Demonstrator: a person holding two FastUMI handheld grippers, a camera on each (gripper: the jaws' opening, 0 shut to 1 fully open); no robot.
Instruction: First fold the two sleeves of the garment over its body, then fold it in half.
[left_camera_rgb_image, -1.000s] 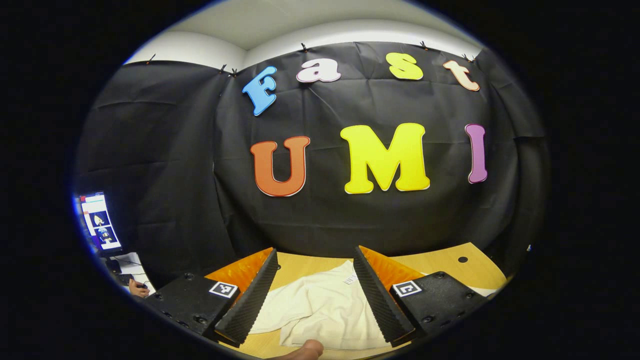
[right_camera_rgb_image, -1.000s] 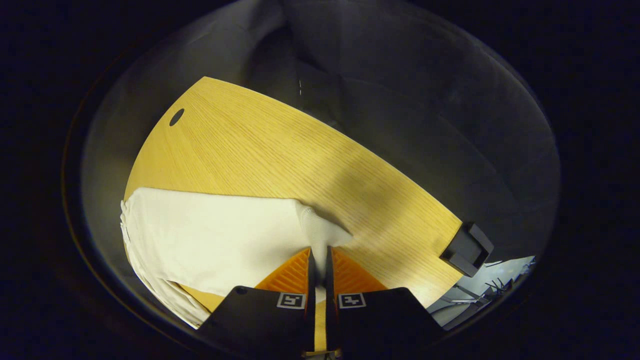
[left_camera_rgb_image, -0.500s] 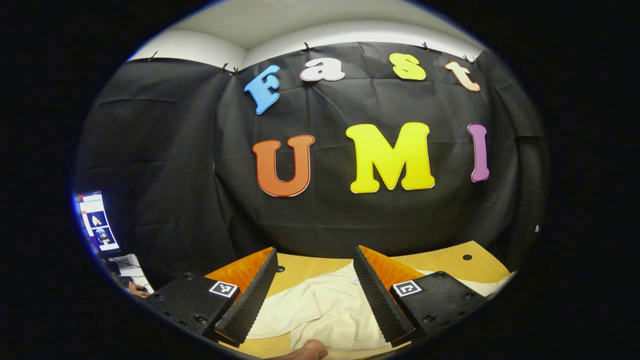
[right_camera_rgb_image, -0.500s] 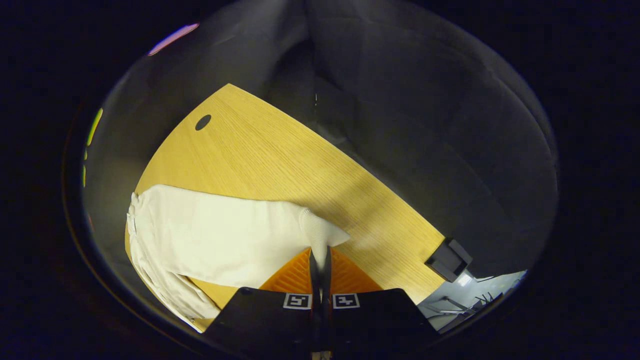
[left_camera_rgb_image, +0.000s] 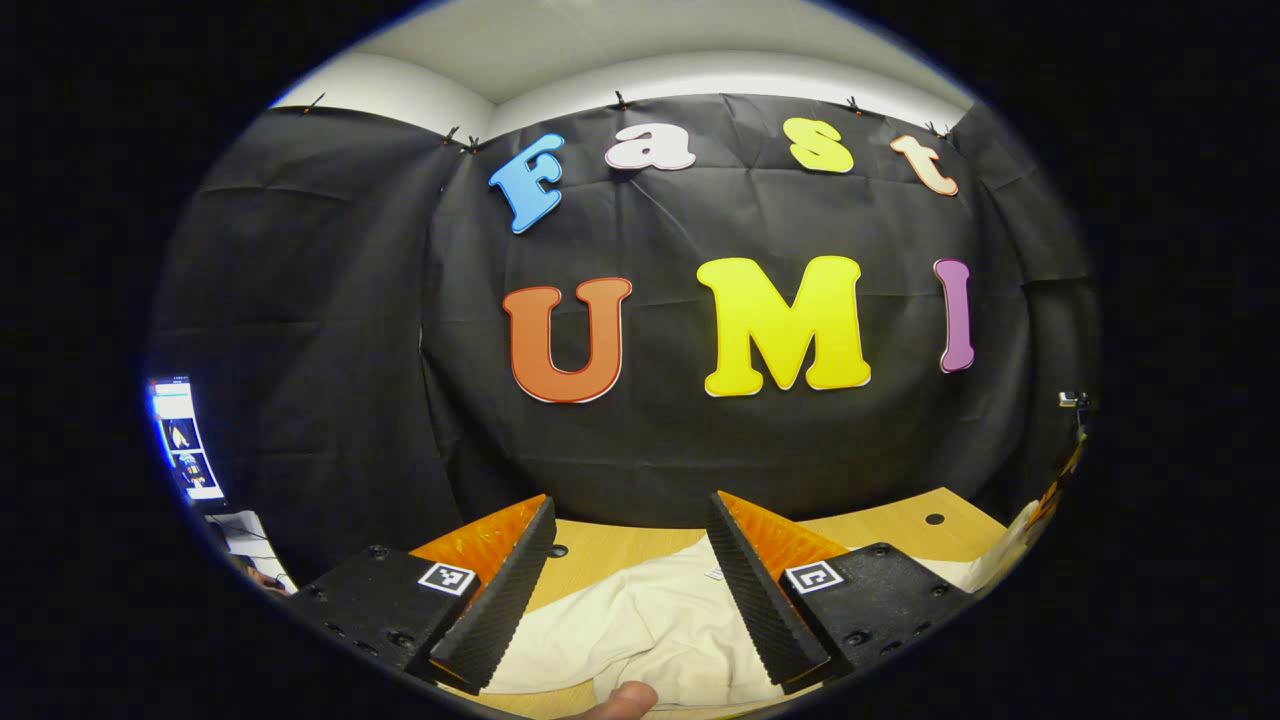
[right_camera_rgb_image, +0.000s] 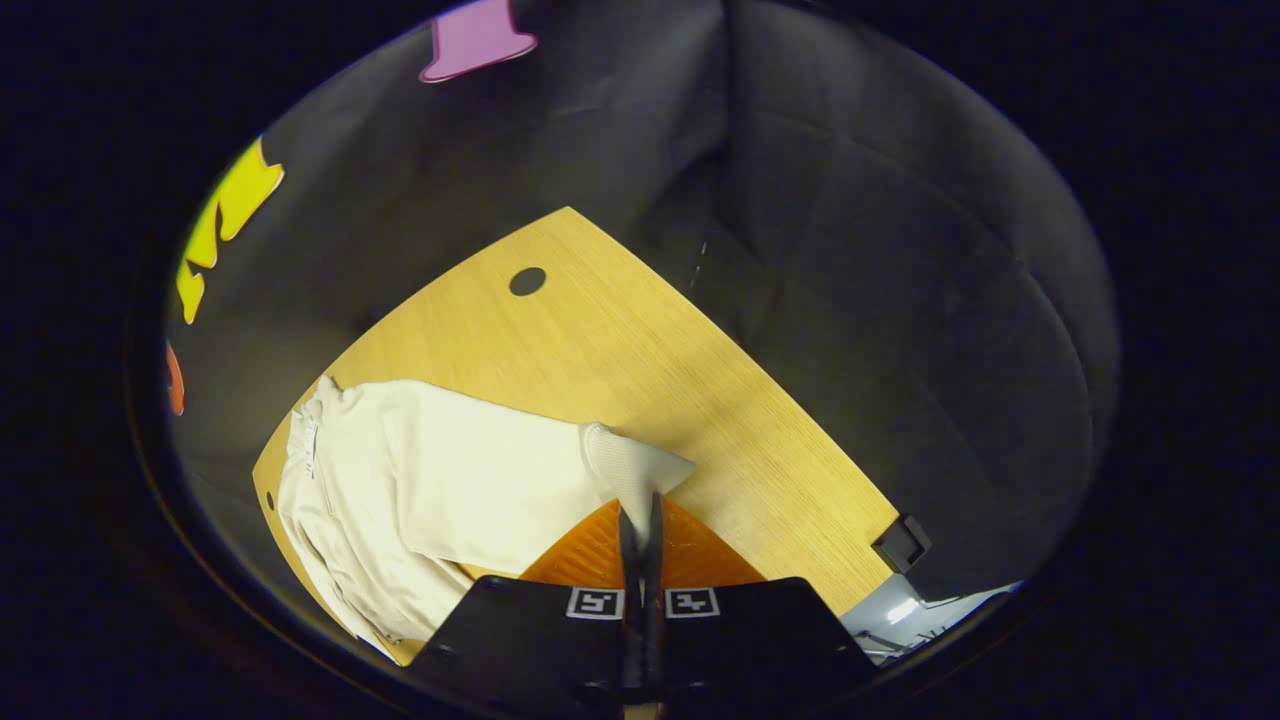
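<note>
Right gripper (right_camera_rgb_image: 640, 508), bottom centre of right gripper view: fingers pinch ribbed cuff (right_camera_rgb_image: 632, 466) of cream garment (right_camera_rgb_image: 440, 480), left-centre on table (right_camera_rgb_image: 640, 340). Left gripper (left_camera_rgb_image: 630, 585): fingers spread, above garment (left_camera_rgb_image: 640, 625) at bottom centre.

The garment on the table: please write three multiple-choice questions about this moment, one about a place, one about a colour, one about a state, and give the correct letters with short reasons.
1. Where is the ribbed cuff?
A. between the right gripper's fingers
B. hanging off the table edge
C. under the left gripper

2. What colour is the garment?
A. dark blue
B. cream white
C. red

3. How does the left gripper stand?
A. shut on the sleeve
B. shut on nothing
C. open above the garment

Answers: 1 A, the right gripper pinches the cuff over the wooden table. 2 B, the fabric looks cream in both views. 3 C, its fingers stand wide apart with the cloth showing between them.
</note>
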